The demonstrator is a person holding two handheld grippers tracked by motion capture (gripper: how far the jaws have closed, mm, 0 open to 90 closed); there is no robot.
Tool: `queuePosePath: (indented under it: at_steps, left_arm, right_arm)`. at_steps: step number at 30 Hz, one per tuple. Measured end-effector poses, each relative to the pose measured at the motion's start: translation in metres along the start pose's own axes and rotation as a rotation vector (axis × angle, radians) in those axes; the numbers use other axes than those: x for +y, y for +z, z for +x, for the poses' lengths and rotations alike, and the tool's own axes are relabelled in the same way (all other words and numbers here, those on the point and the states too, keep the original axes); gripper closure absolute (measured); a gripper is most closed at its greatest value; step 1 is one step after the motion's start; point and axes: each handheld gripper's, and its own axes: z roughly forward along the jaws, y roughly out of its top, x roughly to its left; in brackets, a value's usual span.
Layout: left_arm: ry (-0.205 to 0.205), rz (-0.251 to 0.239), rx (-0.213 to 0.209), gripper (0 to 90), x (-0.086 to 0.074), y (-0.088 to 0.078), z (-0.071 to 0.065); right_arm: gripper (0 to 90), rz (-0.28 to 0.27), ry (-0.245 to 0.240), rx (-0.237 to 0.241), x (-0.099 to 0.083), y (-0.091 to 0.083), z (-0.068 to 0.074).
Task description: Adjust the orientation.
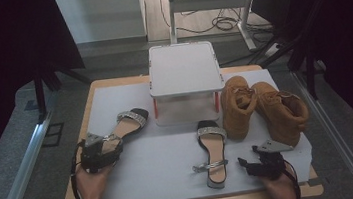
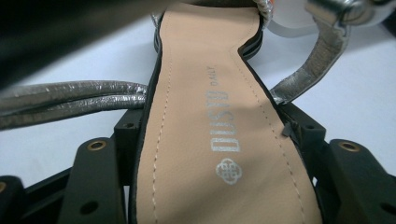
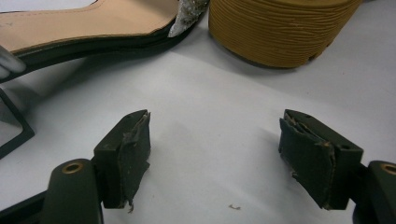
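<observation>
Tan insole sits clamped between my left gripper [image 1: 101, 153] fingers: sandal [image 1: 126, 125] gripped at the heel, near the worktop [image 1: 173, 180] left edge. Right gripper [image 1: 259, 163] fingers apart, empty. Second sandal [image 1: 213, 150] untouched, boots [image 1: 261, 107] beside it. Open room lies mid-worktop, before the box [image 1: 185, 71].

Premises: a lab or test workspace. Evidence: black curtains [image 1: 2, 44] enclosing the station, aluminium rails [image 1: 21, 167] on grey carpet, loose floor cables [image 1: 221, 23] beneath a height-adjustable desk frame [image 1: 209, 2], and a board-covered wooden table [image 1: 79, 125].
</observation>
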Motion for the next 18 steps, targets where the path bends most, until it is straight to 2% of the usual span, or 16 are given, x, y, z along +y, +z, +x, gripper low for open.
queuePosePath:
  at_steps: [10, 18]
  left_arm:
    - [0.006, -0.025, -0.035, 39.0, -0.004, -0.019, -0.011]
    - [0.017, -0.029, -0.059, 39.1, -0.009, -0.028, -0.022]
  right_arm:
    - [25.2, 0.000, 0.000, 0.000, 0.000, 0.000, 0.000]
    - [25.2, 0.000, -0.001, 0.000, 0.000, 0.000, 0.000]
